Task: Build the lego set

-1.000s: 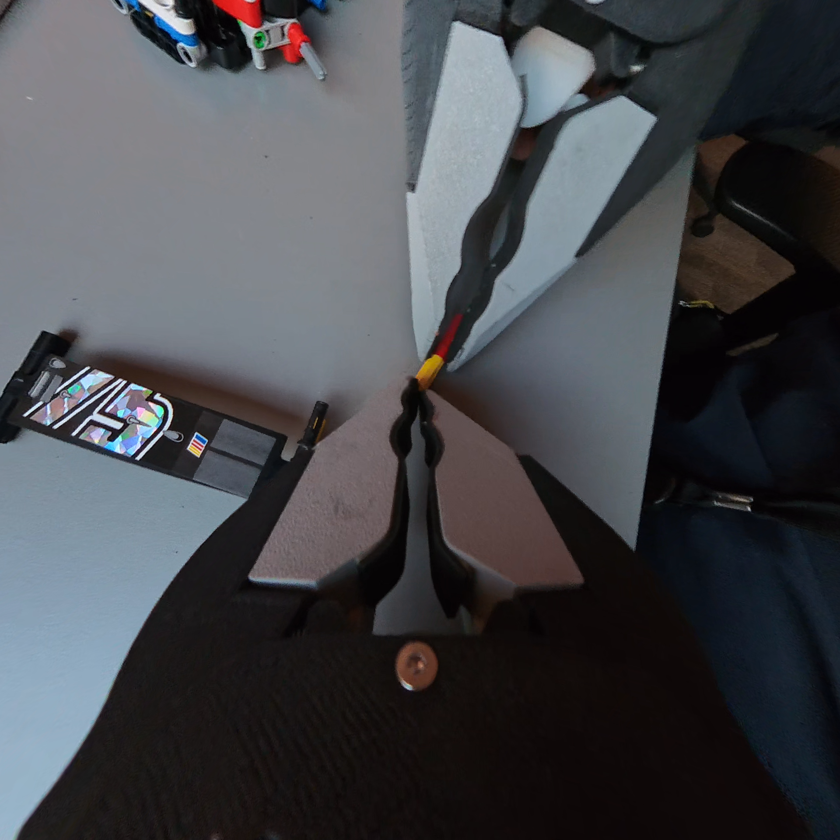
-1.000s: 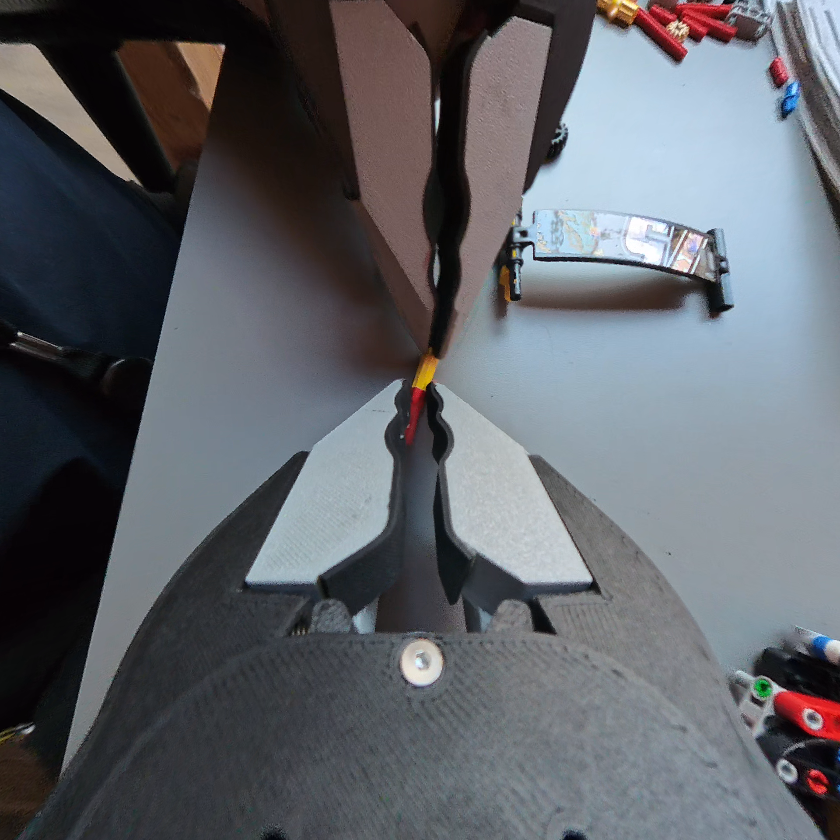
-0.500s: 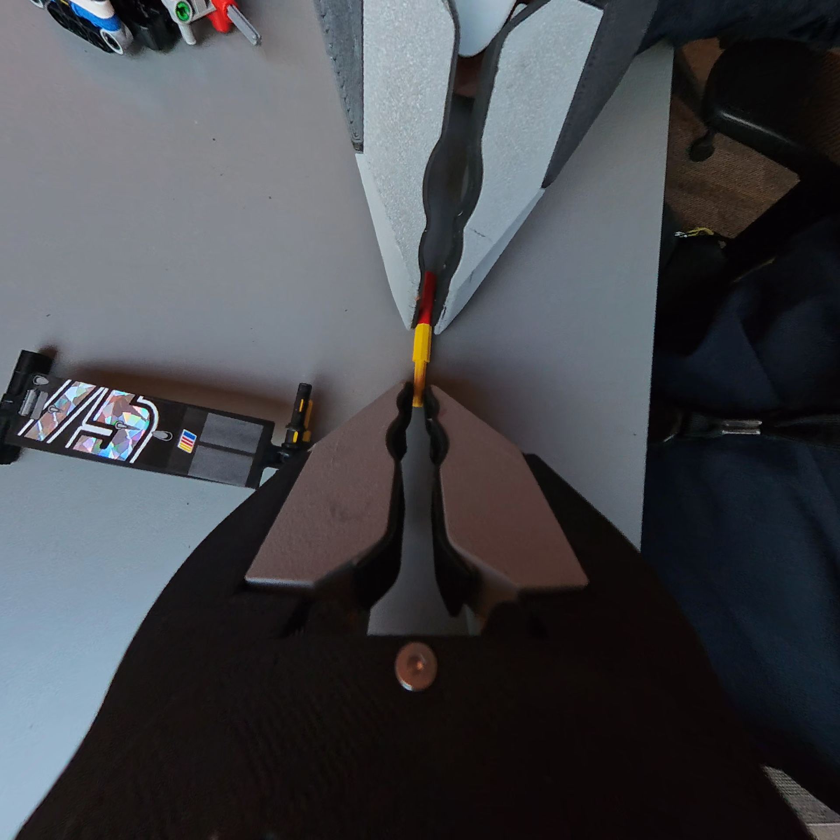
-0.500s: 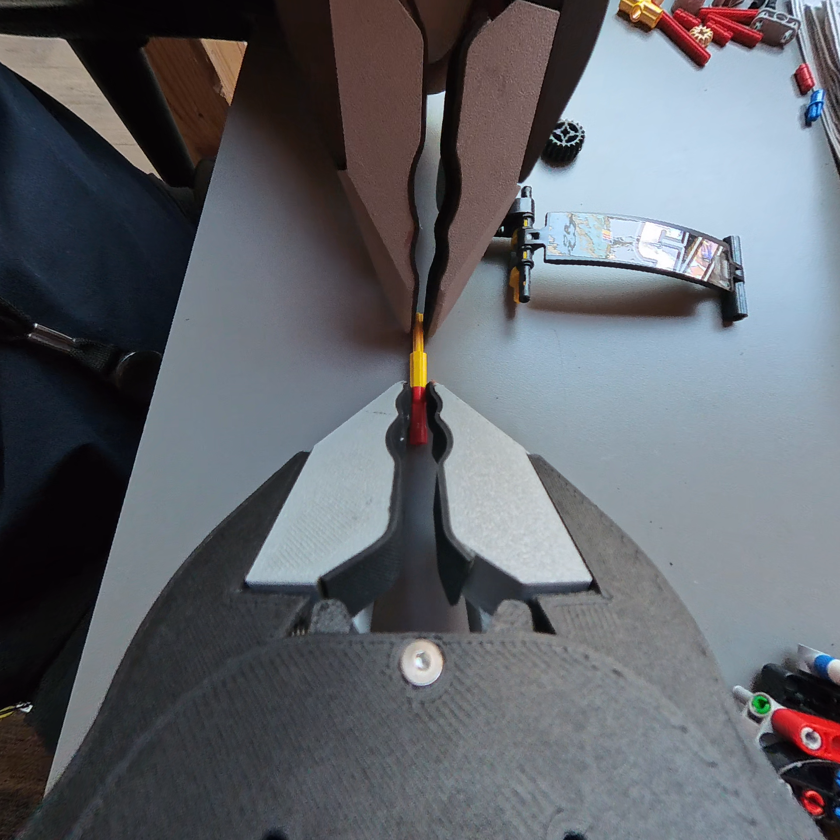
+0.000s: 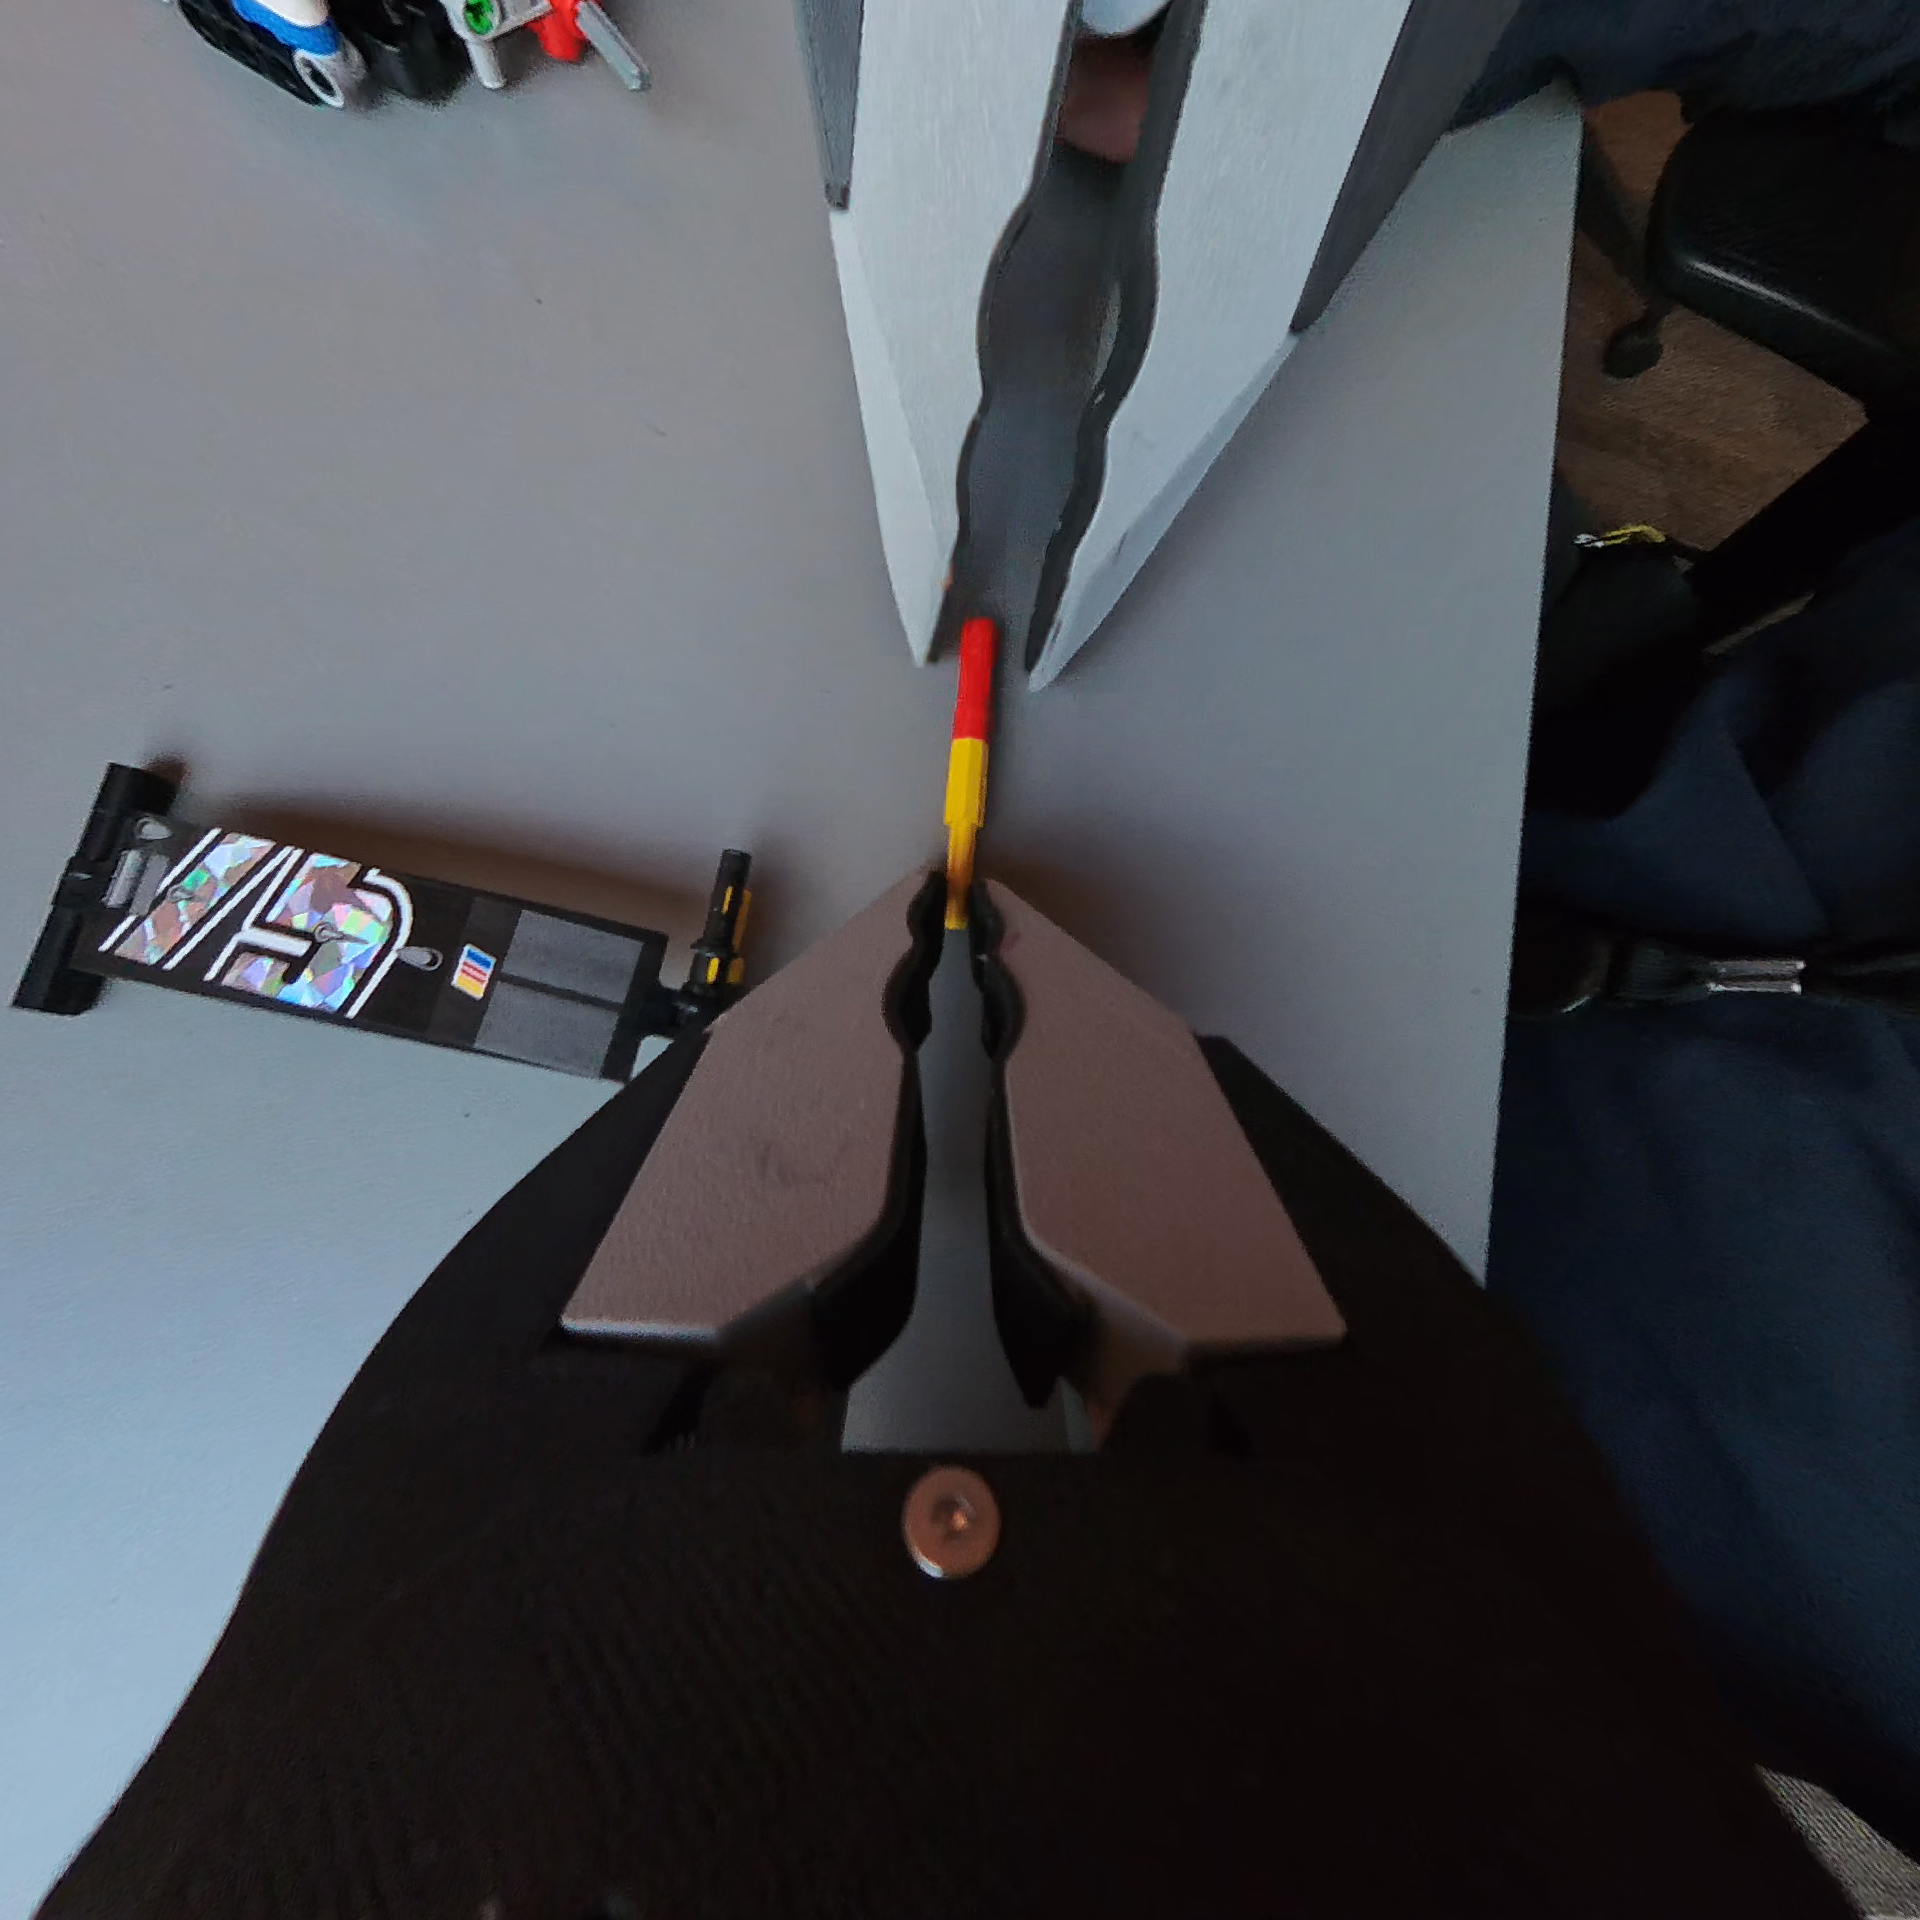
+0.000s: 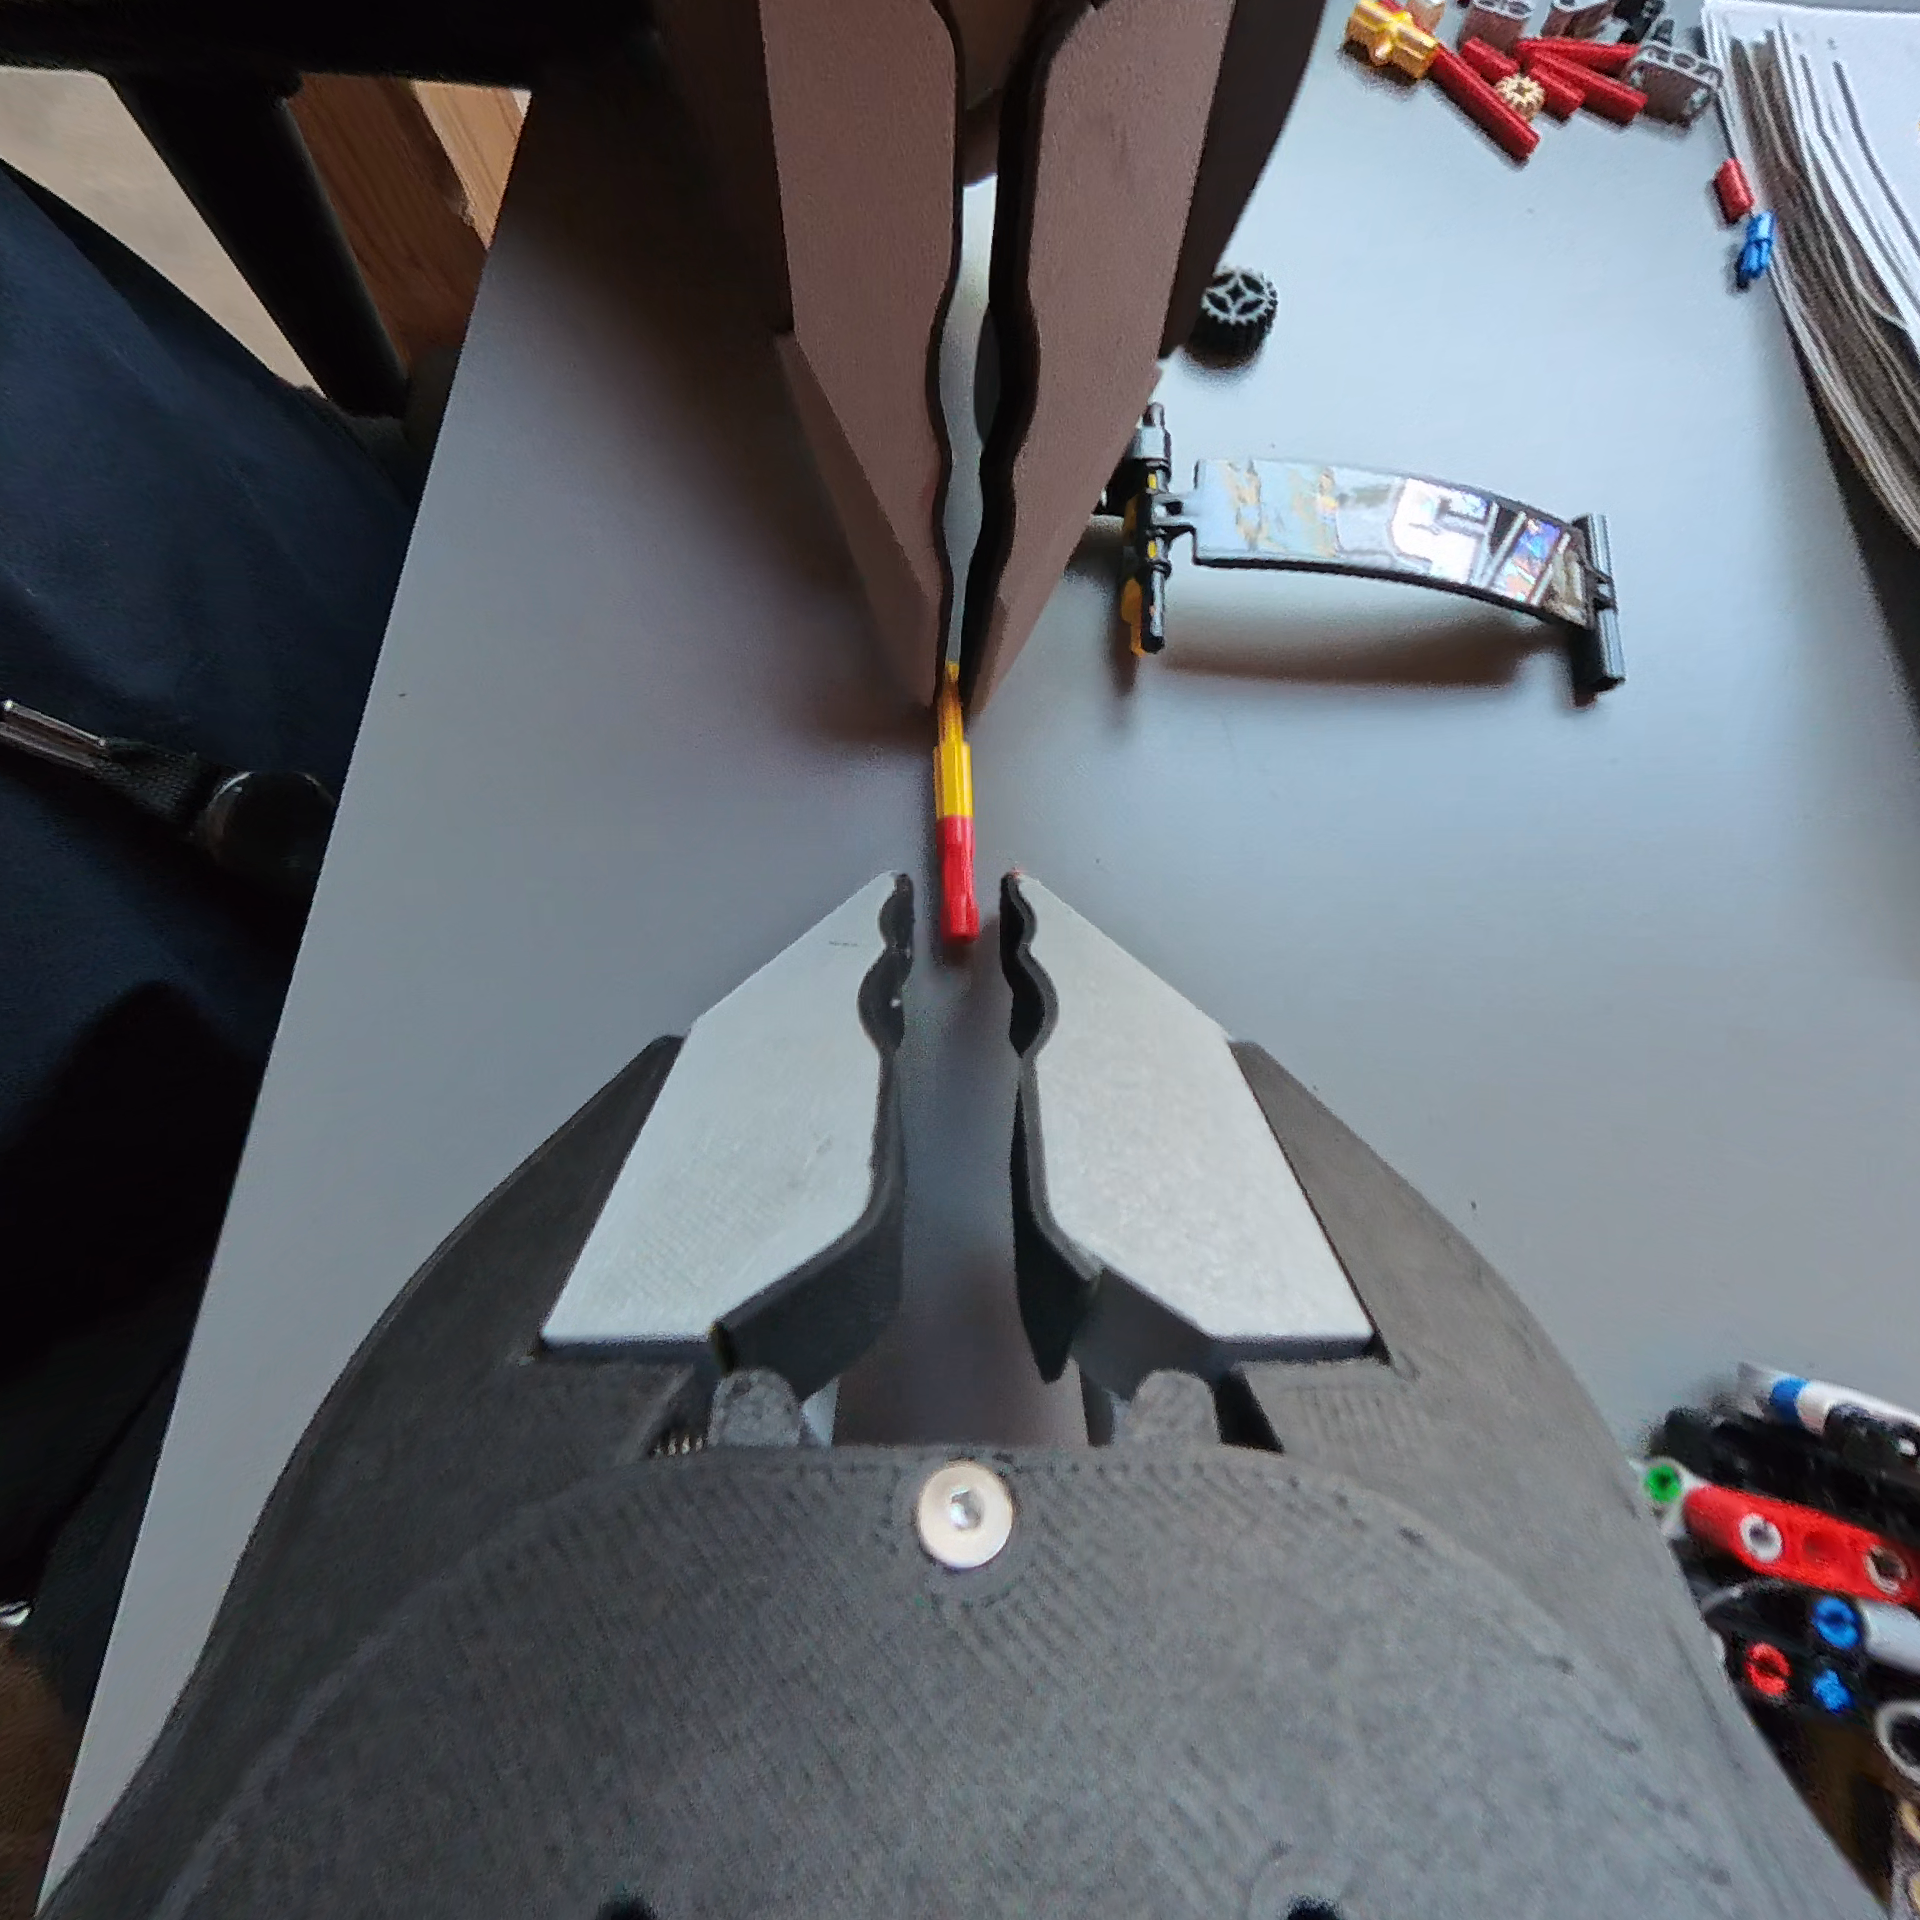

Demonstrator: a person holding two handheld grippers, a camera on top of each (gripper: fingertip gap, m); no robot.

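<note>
The yellow-and-red rod (image 5: 970, 743) hangs level above the grey desk (image 5: 416, 468), between the two tools, which face each other tip to tip. Its thin yellow end is pinched in the tips of the left tool (image 5: 958, 902), whose pads press on it from both sides; its red end now stands free in the mouth of the right tool (image 6: 956, 914), with a strip of desk showing on either side of it. A second ago the right tool was clamped on that red end; since then its fingers (image 6: 1023, 940) have spread and it has drawn back a little, so the rod now rests in the left tool alone. The two coloured parts seem to be joined into one piece, though the blur at the joint leaves that unsure. To the side lies a black curved panel (image 5: 343, 940) with a shiny foil sticker, near the left tool, and farther off loose building parts (image 6: 1496, 62) and a small black gear (image 6: 1236, 303) lie on the desk.
</note>
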